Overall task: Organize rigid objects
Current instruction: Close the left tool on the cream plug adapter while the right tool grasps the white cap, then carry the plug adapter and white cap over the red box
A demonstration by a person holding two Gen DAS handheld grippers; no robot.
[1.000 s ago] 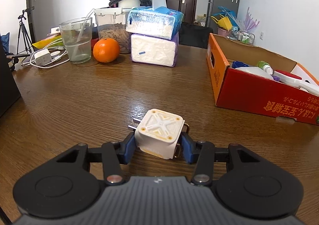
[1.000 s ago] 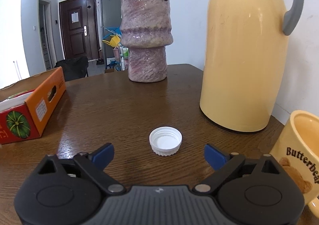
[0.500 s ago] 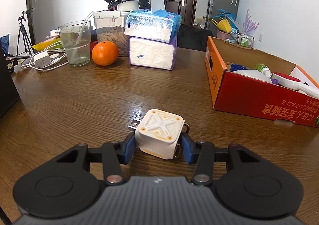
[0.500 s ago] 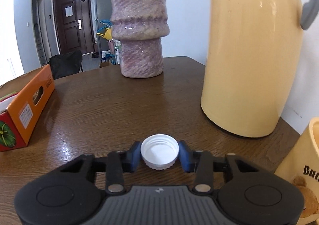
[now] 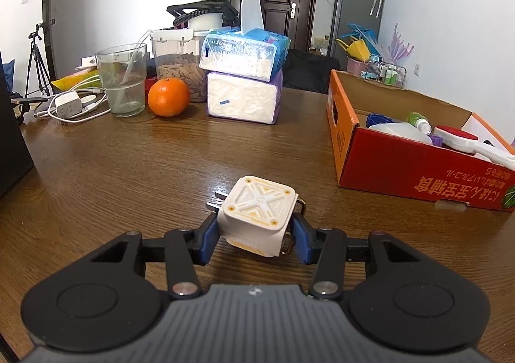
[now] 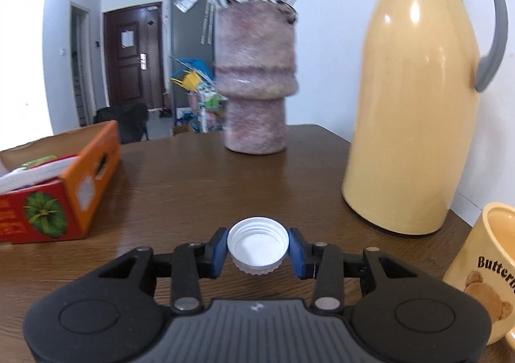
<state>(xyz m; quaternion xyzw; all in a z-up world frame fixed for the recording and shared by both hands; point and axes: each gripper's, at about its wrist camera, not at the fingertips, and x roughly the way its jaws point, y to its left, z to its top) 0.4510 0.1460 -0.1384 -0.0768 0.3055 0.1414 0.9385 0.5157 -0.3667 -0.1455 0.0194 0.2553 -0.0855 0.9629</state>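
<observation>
In the left wrist view, the left gripper [image 5: 256, 232] pinches a white plug adapter [image 5: 257, 213] between its blue pads, one pad pressed on each side; the adapter sits centred in the claw, tilted, its cross-patterned face up and metal prongs sticking out toward the far left. Whether it rests on the wooden table [image 5: 128, 163] or hangs just above it cannot be told. The adapter's underside and the pad faces are hidden by its body. Ahead to the right stands an open cardboard box [image 5: 402, 169] holding bottles and a brush, its right end cut off by the frame. Far ahead are stacked tissue packs [image 5: 244, 79], an orange [image 5: 168, 97] and a glass [image 5: 122, 79]; bare tabletop lies between them and the claw. In the right wrist view, the right gripper [image 6: 257, 250] is closed on a white bottle cap [image 6: 257, 245], open side up, pads touching its ribbed rim on both sides. The view is slightly blurred. A yellow thermos [image 6: 415, 111] stands ahead to the right, a mug [image 6: 482, 272] at the right edge is cut off, a vase [image 6: 256, 82] stands ahead, and the box [image 6: 64, 192] lies to the left, with open table between.
</observation>
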